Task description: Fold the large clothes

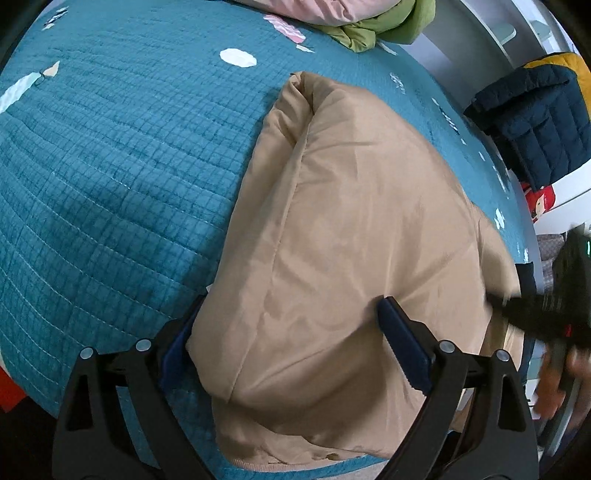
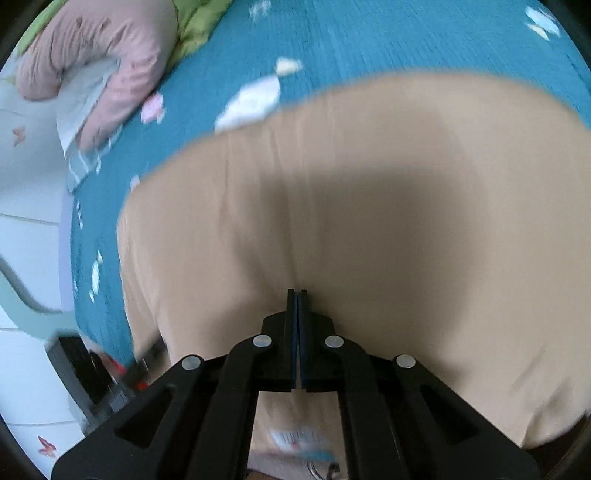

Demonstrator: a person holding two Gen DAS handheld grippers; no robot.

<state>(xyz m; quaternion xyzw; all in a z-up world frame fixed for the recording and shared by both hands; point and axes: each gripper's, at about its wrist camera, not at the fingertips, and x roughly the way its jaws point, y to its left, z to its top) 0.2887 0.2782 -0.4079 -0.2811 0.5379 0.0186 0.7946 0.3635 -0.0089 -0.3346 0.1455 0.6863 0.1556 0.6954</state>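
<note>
Jaws wide around tan coat on teal quilt.

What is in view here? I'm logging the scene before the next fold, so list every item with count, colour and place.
Coat: one, tan, padded, lying on the bed, near edge.
Bedspread: one, teal, quilted with white patches, covering the bed.
Pink garment: one, pale pink, far end of the bed.
Green garment: one, lime green, beside the pink one.
Jacket: one, navy with yellow lining, off the bed to the right.
Red item: one, red, below the jacket; unclear what it is.
Left gripper: black, jaws open, straddling the coat's near fold.
Right gripper: black, jaws shut over the coat; whether it pinches fabric is not visible.
</note>
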